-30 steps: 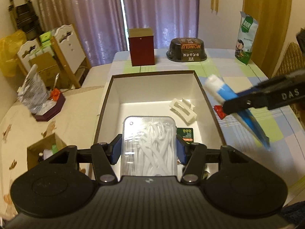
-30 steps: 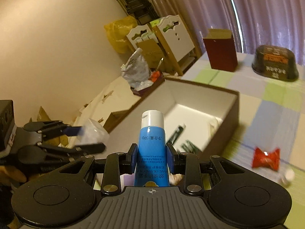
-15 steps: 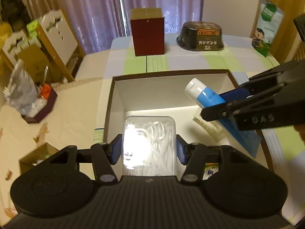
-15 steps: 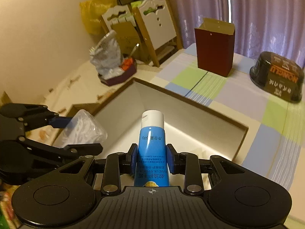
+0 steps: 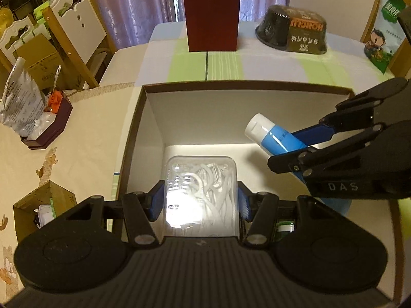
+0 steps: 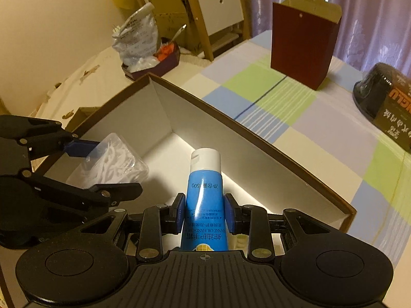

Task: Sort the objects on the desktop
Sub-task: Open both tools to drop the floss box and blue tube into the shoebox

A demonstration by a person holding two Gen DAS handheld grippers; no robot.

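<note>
Both tools are loaded and hang over the open box (image 5: 143,118) w/ brown rim and white inside, on the checked worktop (image 5: 226,64).

Left tool (image 5: 201,202): clamped on the clear case of white floss picks (image 5: 201,192), gripped by its two long sides, case above the box floor, near-left part of the box. Right tool (image 6: 205,215): clamped on the blue tube (image 6: 205,192) w/ white cap, cap pointing away from the tool toward the far wall of the box; in the left wrist view the tube (image 5: 274,136) sits at the right side of the box, tilted, cap up-left.

Step in hand, as I judge it: put both items down inside the box.

How to do it well:
- Lower each tool till the item is touching or just above the box floor before letting go; a drop from height could bounce the case or roll the tube.
- Keep the two tools apart; they're near each other, the right tool's fingers (image 5: 290,163) just beside the case. Release one, pull back, then the other.
- Lay the tube flat along the right wall so it can't roll onto the case.
- Something green shows low in the box near the left tool (image 5: 285,227); can't tell what. Avoid setting the case on it.
- Withdraw straight up, clear of the rim.

The red-brown box (image 5: 212,20) and dark bowl pack (image 5: 292,32) stand well apart on the far worktop, no obstacle.
</note>
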